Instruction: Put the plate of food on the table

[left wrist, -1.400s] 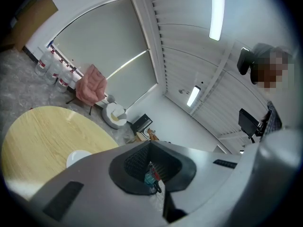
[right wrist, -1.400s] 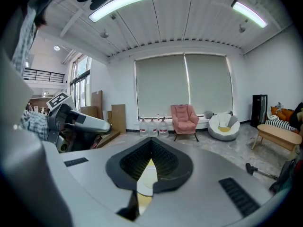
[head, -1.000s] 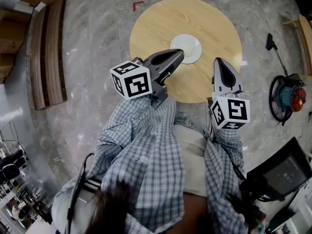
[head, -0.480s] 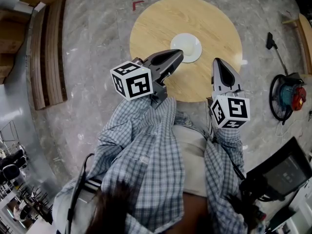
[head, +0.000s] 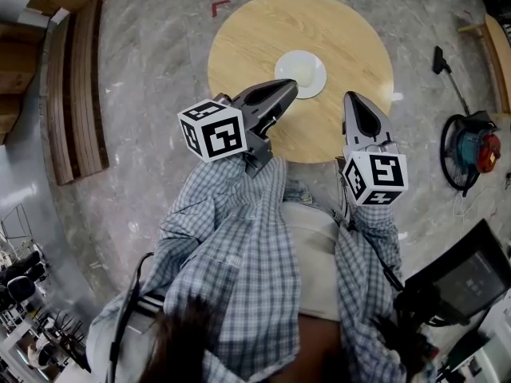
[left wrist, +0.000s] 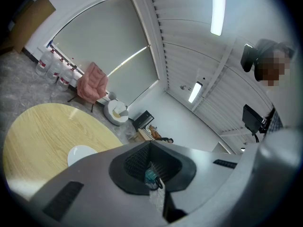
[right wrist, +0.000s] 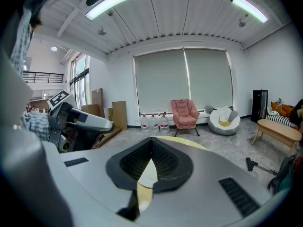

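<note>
From the head view I see the white plate [head: 302,72] already sitting near the middle of the round wooden table [head: 255,38], in the upper centre of the frame; it looks bare and pale from here, and I cannot make out any food on it. My left gripper [head: 289,88] points up and to the right, and its tip ends right at the plate's lower-left rim in the picture, though I cannot tell whether it touches or hangs above it. Its jaws are pressed together with no part of the plate between them. In the left gripper view the plate lies at the lower left, off to the side of the jaw line and not in it. My right gripper [head: 352,98] sits at the plate's lower right, near the table's right edge and clearly apart from the plate, and its jaws also look closed and empty. The left hand is the nearer one, so I judge that any further nudge or regrasp falls to it, reaching up and right across the rim. The plate is round, so no angle of approach is better than another
</note>
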`<state>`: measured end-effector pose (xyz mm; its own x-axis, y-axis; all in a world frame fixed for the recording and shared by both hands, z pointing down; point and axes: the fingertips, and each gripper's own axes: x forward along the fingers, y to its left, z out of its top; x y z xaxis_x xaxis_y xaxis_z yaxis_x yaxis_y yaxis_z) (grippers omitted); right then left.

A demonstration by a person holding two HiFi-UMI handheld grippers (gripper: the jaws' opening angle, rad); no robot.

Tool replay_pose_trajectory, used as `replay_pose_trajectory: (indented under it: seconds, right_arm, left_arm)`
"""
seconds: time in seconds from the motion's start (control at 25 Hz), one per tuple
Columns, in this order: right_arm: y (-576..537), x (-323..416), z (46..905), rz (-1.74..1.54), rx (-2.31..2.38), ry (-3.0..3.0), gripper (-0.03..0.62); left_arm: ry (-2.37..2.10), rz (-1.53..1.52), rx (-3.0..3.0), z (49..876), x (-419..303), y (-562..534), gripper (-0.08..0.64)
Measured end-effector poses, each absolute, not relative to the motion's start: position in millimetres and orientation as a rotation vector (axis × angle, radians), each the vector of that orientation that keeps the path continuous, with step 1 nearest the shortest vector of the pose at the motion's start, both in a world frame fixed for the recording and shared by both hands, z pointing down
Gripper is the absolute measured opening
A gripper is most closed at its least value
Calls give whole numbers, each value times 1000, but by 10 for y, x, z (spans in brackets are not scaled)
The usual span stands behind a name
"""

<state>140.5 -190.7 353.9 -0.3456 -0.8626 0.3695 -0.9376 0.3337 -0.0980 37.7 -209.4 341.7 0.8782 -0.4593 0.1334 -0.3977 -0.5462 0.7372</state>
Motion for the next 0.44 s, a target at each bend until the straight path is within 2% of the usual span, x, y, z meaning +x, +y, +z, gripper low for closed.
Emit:
replay_pose_trajectory:
  seconds: [0.24, 0.44]
  right_arm:
    - [-1867, 1130, 3534, 455, 1618, -2346, 8]
    - [-1888, 1209, 3590, 448, 1561, -2384, 8]
  left_arm:
    - [-604, -81, 2213, 3370, 131, -2018, 6]
    - [-650, -92, 2211, 3400, 224, -1997, 8]
